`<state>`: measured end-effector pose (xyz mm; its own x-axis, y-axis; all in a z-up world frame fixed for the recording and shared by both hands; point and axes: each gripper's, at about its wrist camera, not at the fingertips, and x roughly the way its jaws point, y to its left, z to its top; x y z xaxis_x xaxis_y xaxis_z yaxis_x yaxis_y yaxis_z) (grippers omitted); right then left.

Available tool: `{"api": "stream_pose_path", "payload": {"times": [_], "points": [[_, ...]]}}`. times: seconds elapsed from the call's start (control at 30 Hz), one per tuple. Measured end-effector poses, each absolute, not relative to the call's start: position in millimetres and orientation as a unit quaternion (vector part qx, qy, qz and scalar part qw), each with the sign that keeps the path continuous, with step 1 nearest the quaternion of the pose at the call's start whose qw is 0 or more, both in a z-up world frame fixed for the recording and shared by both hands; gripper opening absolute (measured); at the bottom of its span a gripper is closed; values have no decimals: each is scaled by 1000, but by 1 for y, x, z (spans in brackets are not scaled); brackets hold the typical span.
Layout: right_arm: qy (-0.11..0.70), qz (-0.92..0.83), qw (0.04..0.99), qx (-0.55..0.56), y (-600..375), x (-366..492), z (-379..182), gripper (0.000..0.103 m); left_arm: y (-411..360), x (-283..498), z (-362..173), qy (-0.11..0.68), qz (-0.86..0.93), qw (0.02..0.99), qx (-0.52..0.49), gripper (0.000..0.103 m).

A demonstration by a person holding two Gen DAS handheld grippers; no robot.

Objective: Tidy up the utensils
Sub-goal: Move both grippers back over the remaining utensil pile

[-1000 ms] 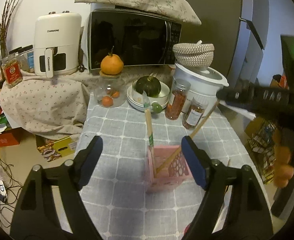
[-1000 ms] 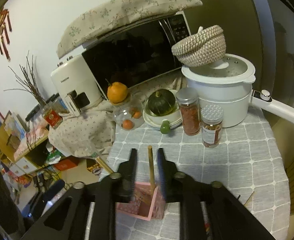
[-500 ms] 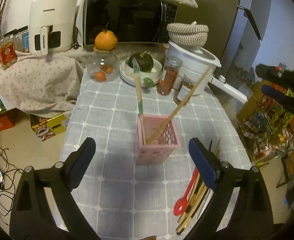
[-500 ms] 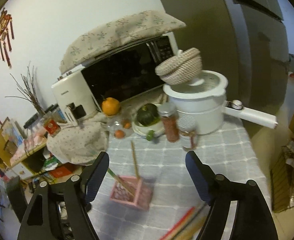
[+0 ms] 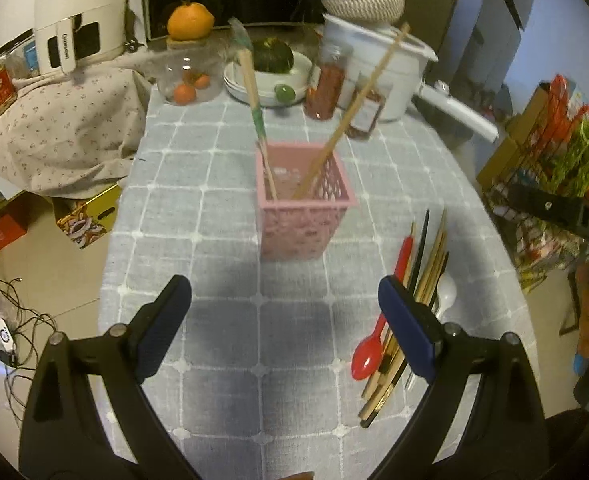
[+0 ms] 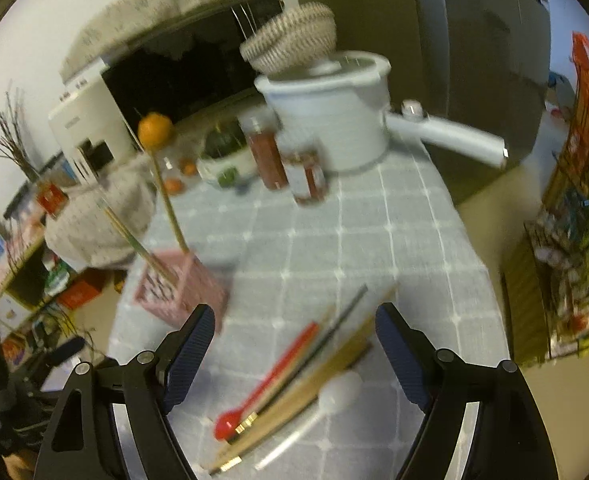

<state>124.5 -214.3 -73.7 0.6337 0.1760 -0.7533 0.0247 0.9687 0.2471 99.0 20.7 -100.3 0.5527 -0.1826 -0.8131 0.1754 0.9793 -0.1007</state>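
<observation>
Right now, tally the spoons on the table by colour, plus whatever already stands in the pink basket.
Red spoon: 1
White spoon: 1
Green-patterned stick in the pink basket: 1
Plain wooden stick in the basket: 1
Total: 4
The loose chopsticks beside the spoons overlap too much to count.

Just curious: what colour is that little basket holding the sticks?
Pink basket, clearest in the left wrist view.

Left claw point(image 5: 284, 312) and right claw point(image 6: 294, 340) both gape empty, tilted downward.
</observation>
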Motion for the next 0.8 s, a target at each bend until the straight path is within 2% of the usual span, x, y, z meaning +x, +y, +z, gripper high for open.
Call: {"api": "stream_pose_path", "payload": {"times": [0.43, 0.8], "points": [[562, -14, 819, 115, -243, 130, -166, 83, -9, 98, -130, 527, -110, 839, 83, 94], [619, -6, 774, 136, -235, 145, -205, 83, -13, 97, -137, 545, -119, 825, 90, 94]]}}
